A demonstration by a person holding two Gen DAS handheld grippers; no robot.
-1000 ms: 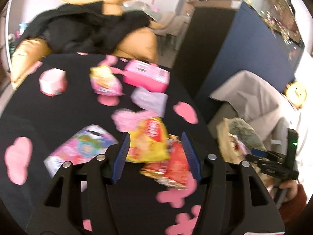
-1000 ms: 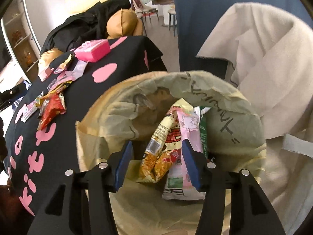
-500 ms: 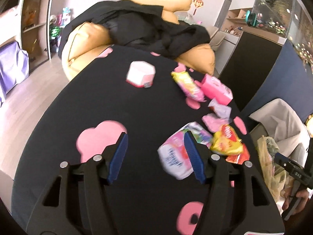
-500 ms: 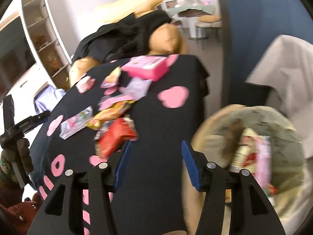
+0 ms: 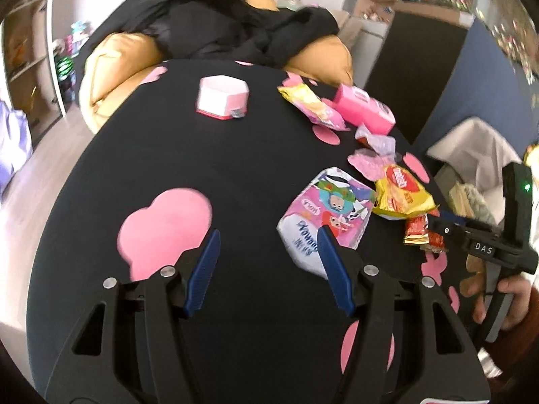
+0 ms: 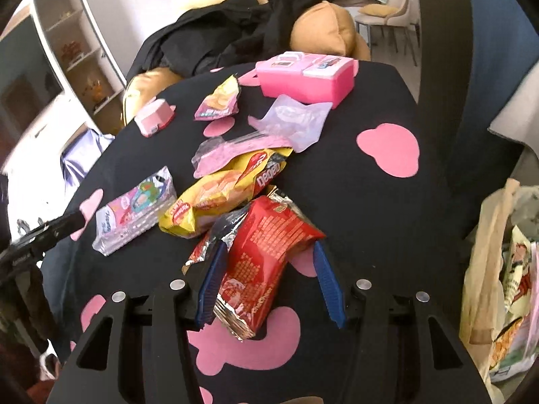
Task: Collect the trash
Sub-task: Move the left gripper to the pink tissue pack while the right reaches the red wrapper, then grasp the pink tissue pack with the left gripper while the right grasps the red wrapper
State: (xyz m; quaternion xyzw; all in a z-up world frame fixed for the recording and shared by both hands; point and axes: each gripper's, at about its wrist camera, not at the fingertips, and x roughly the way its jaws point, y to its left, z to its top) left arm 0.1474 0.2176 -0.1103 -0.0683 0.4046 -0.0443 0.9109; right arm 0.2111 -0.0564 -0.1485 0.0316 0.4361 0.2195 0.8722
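Note:
Wrappers litter a black tablecloth with pink hearts (image 5: 168, 155). My left gripper (image 5: 268, 230) hangs open over bare cloth, with nothing between its fingers. A pink and white tissue pack (image 5: 326, 215) lies just past its right finger. A yellow chip bag (image 5: 401, 192) sits beyond the pack. My right gripper (image 6: 269, 245) is open and straddles a red foil wrapper (image 6: 266, 229) that lies on the cloth. The yellow chip bag (image 6: 219, 195) and the tissue pack (image 6: 134, 208) lie up and left of it. The beige trash bag (image 6: 505, 269), holding several wrappers, stands at the right.
A pink box (image 6: 303, 77), a lilac clear wrapper (image 6: 293, 121), a pink snack bag (image 6: 220, 101) and a small pink-white carton (image 6: 155, 118) lie farther back. An orange sofa with black clothing (image 5: 215, 23) stands behind the table. A hand (image 5: 505, 296) holds the other gripper at the right.
The right gripper swung left from above the trash bag to over the table and now straddles the red wrapper. The left gripper moved left off the yellow bag to bare cloth.

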